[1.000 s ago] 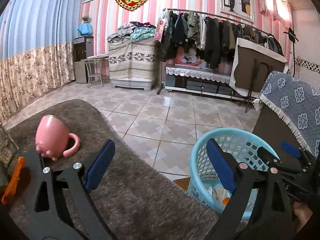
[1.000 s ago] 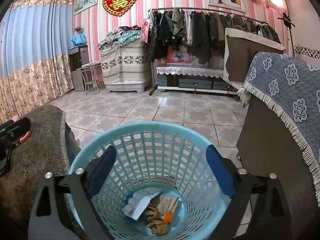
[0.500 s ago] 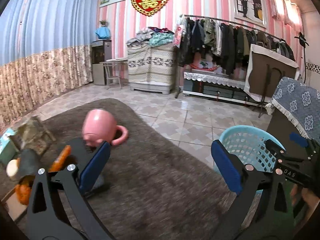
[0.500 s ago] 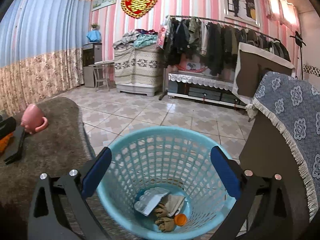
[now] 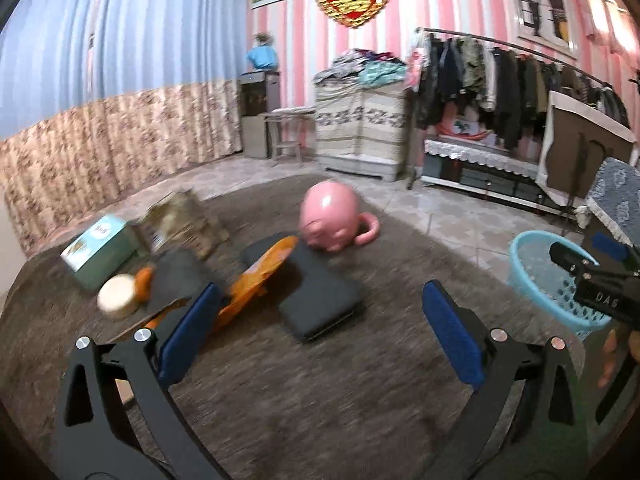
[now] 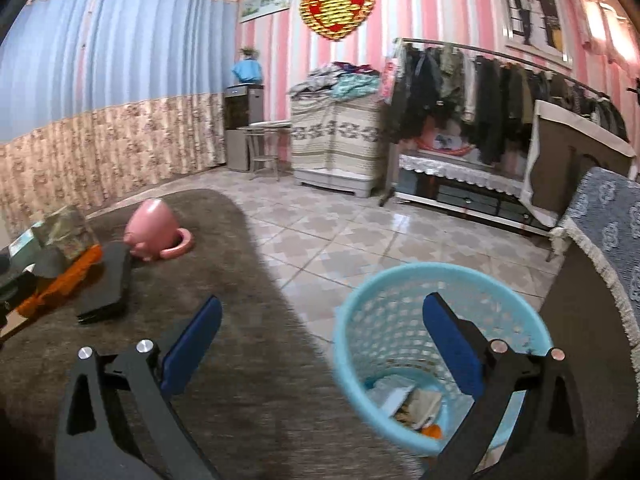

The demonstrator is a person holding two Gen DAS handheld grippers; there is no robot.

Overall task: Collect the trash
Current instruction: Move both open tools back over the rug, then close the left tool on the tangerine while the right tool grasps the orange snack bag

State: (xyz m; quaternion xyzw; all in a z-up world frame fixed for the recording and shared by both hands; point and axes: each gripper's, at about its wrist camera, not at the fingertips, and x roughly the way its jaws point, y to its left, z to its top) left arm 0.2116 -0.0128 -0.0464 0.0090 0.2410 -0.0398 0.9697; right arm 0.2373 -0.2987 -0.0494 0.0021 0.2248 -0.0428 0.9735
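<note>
Both hands are up over the brown-covered counter [image 5: 304, 392] now, and the left hand-held gripper [image 5: 320, 332] is spread as wide as it goes, nothing between its blue pads; the right hand-held gripper [image 6: 322, 338] is spread wide too and just as empty, hanging above the rim of the blue basket [image 6: 360, 312], which stands on the tiled floor just off the counter's edge with some wrappers and an orange cap lying in its bottom. The trash left to fetch is over on the far left of the counter: an orange wrapper [image 5: 260, 276] draped half across a flat black case [image 5: 316, 292], a crumpled greenish-brown packet [image 5: 184, 224], and a small pale round lid or cup [image 5: 116, 294] next to a teal box [image 5: 100, 252]. That wrapper looks like thin film, so I'd expect it to weigh almost nothing, be floppy and a bit slick; best pinched on the raised end that lies on the case, where a pad can slip under, not the part flat on the cloth. The packet should crush easily, so anywhere on its bulk will do. The upturned pink mug [image 5: 332, 216] behind the case is ceramic by the look of it, no trash, and worth steering clear of. It's all a bit blurred, so finer detail I can't make out.
</note>
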